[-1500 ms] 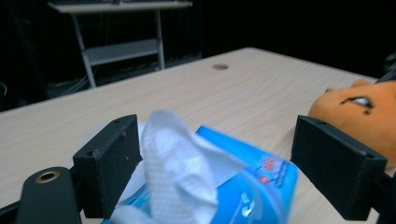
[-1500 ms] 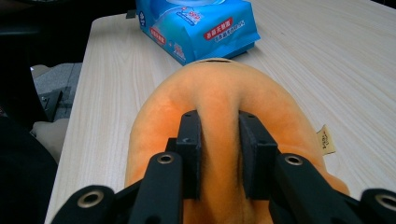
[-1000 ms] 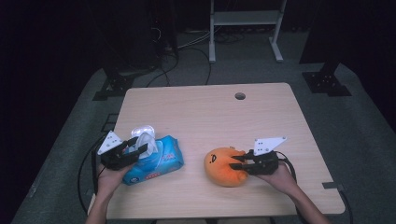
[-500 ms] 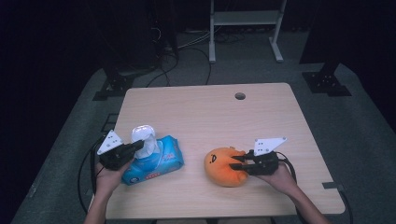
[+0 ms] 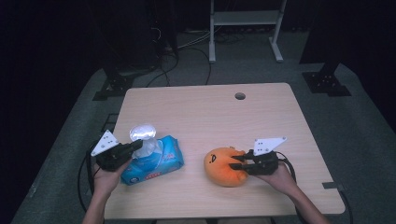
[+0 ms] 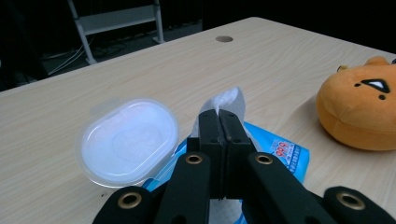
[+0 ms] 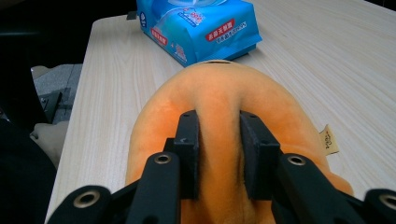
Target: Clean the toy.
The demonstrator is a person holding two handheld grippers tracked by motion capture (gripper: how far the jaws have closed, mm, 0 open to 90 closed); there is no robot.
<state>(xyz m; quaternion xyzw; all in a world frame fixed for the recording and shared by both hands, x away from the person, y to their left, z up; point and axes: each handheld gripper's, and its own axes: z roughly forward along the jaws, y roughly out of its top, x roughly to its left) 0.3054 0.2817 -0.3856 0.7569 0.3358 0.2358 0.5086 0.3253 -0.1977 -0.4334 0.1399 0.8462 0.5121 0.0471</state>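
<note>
Your left gripper has just closed on the white wet wipe that pokes up from the opening of the blue soft plastic wipe pack; its jaws are pressed flat together with the tip of the sheet standing just beyond them. That pack lies at the near left of the pale wooden table, its long axis running from near left toward far right, and its clear oval flip lid is swung open and lies flat on the far-left side of the opening. What the coming pull turns on is this: the wipe rises straight out of the pack beneath the jaws, so the sheet should come free upward and away from the pack, not sideways across it. Your left hand is the one on the pack, coming in from the near left edge with the gripper angled toward the far right and tipped slightly down. Your right gripper sits at the near right, well apart from the pack, its jaws at a narrow gap and squeezing a fold of the round orange plush toy with a small face, pointing leftward across the table; that toy rests on the tabletop, between the pack and your right hand.
</note>
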